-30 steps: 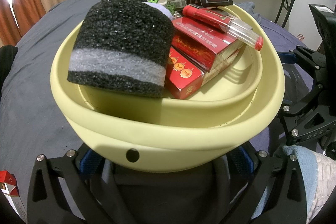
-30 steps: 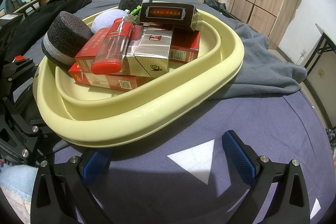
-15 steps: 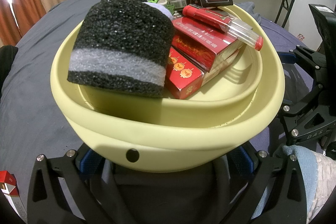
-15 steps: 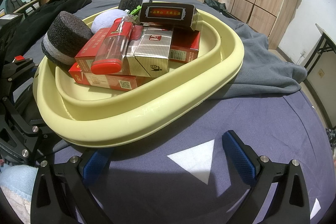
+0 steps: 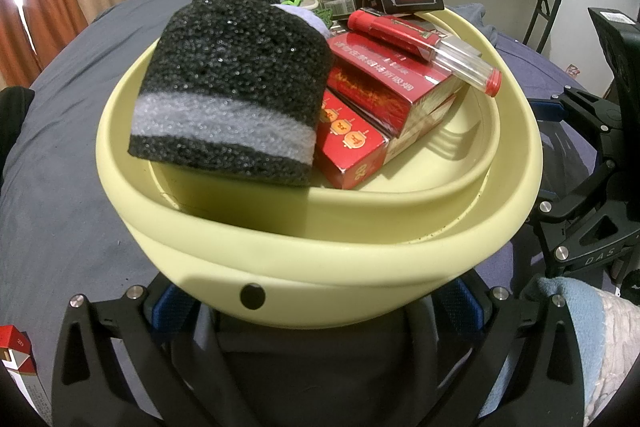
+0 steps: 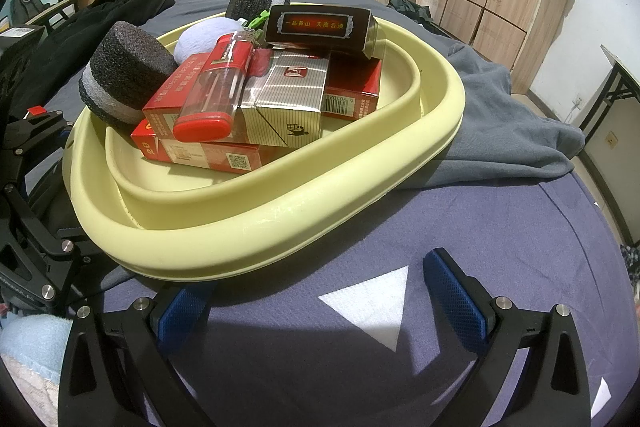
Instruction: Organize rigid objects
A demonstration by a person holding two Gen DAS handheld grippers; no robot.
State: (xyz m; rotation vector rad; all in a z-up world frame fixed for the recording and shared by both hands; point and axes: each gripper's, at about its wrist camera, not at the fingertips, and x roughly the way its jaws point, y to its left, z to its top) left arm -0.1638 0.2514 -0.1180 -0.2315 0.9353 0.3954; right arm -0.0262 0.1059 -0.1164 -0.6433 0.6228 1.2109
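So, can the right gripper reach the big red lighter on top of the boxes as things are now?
Probably yes. The right gripper is open and empty, and the lighter lies on top of the red boxes, uncovered. Only the basin's near rim lies between them.

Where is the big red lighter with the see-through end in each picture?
Left wrist view: the lighter lies upper right of centre, on top of the red boxes, clear end pointing right.
Right wrist view: the lighter is left of centre, red base nearest the camera.
Shared landmark: the striped black foam block in the yellow basin.
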